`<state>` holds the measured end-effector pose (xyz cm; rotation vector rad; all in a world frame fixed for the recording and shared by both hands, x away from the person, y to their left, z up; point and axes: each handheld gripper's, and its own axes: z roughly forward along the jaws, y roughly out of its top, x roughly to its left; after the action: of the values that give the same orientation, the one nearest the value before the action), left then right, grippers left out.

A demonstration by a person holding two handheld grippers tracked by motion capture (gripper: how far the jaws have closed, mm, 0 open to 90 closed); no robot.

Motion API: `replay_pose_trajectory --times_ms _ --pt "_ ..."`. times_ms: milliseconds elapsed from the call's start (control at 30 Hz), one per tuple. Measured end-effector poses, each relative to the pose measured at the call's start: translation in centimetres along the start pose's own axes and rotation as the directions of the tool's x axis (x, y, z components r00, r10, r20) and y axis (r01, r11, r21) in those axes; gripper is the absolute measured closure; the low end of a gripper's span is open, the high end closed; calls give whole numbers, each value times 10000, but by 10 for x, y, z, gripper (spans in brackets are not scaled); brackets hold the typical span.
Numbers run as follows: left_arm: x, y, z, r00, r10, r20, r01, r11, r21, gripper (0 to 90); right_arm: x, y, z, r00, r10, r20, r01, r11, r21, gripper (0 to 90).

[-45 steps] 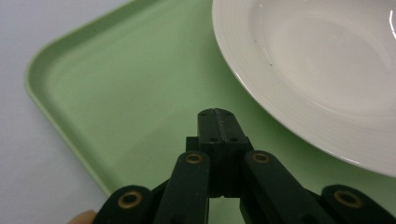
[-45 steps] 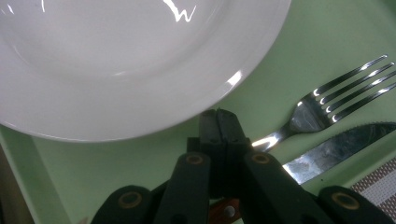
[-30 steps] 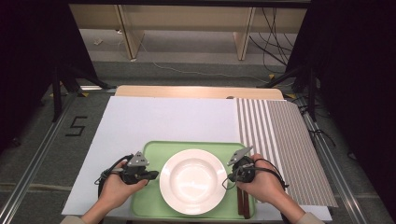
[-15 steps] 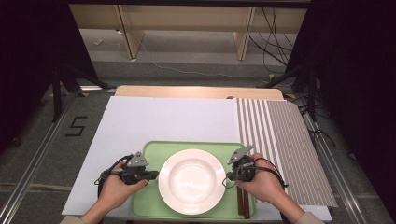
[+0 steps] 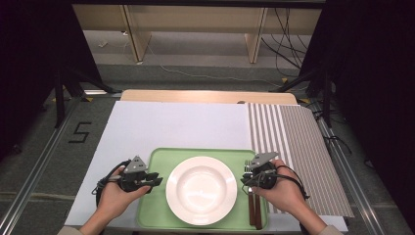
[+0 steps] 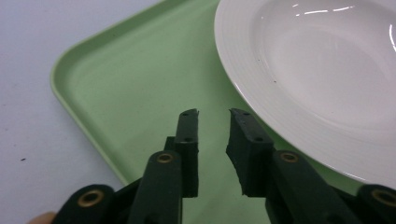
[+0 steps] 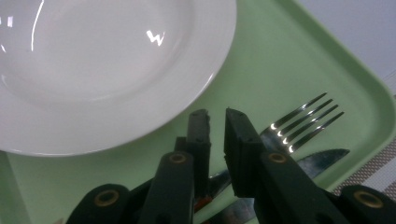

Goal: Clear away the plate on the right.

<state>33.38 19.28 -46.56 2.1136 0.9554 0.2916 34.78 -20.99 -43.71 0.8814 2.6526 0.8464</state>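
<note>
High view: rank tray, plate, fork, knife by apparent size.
1. Green tray
2. White plate
3. Fork and knife: alike; both partly hidden under the right tool, so unranked.

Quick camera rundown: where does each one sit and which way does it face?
High view: above the person's side, facing forward-down on green tray; both hands show.
Left gripper view: on left claw, facing white plate; own jaws slightly apart.
Right gripper view: on right claw, facing fork, knife; own jaws slightly apart.
Shared: plate, tray.
</note>
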Motion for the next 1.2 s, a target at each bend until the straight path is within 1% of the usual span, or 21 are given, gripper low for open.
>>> replay_pose_trajectory --times_ms 167,200,233,300,333,367,400,433,467,500,533,567,600,633,700,733,767,867,967,1067,1200 --pt "3 0 -4 9998 -131 -136 126 9992 -374 570 -8 -5 -6 9998 -201 -89 196 9984 -526 695" --pt "3 0 -6 9995 -171 -265 158 9987 -489 554 -8 -7 -6 9999 -144 31 146 9968 -787 681" --pt "4 1 -7 9995 -215 -235 201 9981 -583 536 -10 -8 -8 9999 -108 -27 106 9973 -731 667" --pt "4 1 -9 9992 -285 -293 260 9962 -830 503 -11 -10 -8 10000 -65 47 70 9947 -1029 639" --pt "4 2 -11 9993 -214 -315 187 9963 -836 488 -12 -10 -10 9999 -20 -99 11 9957 -924 632" --pt "4 2 -12 9988 -171 -469 127 9956 -923 468 -12 -12 -10 10000 -1 -20 -1 9927 -1208 625" --pt "3 2 -12 9986 -328 -418 282 9941 -1046 448 -12 -12 -10 10000 61 -72 -70 9915 -1300 616" --pt "3 2 -14 9984 -279 -491 223 9936 -1106 429 -12 -13 -13 9997 214 -69 -220 9929 -1169 598" --pt "5 3 -16 9986 -64 -534 11 9953 -972 403 -12 -13 -13 9997 236 -113 -248 9920 -1234 578" --pt "3 3 -15 9977 -446 -518 377 9911 -1278 372 -14 -13 -13 9999 65 -154 -85 9910 -1338 561" --pt "4 3 -16 9975 -399 -591 319 9909 -1308 341 -14 -14 -13 9997 139 -186 -167 9873 -1579 545" --pt "4 3 -17 9974 -406 -588 325 9905 -1339 315 -13 -15 -13 9994 285 -197 -313 9869 -1583 527" --pt "5 3 -19 9972 -276 -700 185 9916 -1279 283 -15 -15 -14 9997 110 -239 -147 9865 -1630 511" --pt "4 3 -19 9963 -542 -674 439 9882 -1466 248 -16 -16 -15 9995 138 -276 -181 9866 -1619 496" --pt "5 3 -21 9955 -570 -750 445 9863 -1591 196 -16 -17 -15 9991 286 -302 -335 9836 -1774 478" --pt "6 3 -23 9959 -434 -800 310 9882 -1497 176 -15 -19 -16 9984 524 -195 -551 9805 -1885 467" --pt "5 3 -23 9954 -567 -776 424 9837 -1745 162 -16 -19 -17 9986 478 -214 -509 9823 -1800 458" --pt "7 2 -27 9944 -644 -844 468 9795 -1960 142 -16 -21 -19 9980 579 -238 -615 9778 -2001 412" --pt "9 1 -30 9927 -737 -954 526 9768 -2076 65 -17 -24 -21 9971 756 -131 -766 9733 -2162 358" --pt "11 -1 -33 9920 -832 -948 602 9726 -2245 2 -18 -26 -22 9961 851 -225 -880 9686 -2326 319" --pt "13 -3 -36 9891 -971 -1110 691 9699 -2334 0 -19 -29 -23 9954 928 -227 -955 9617 -2568 293"
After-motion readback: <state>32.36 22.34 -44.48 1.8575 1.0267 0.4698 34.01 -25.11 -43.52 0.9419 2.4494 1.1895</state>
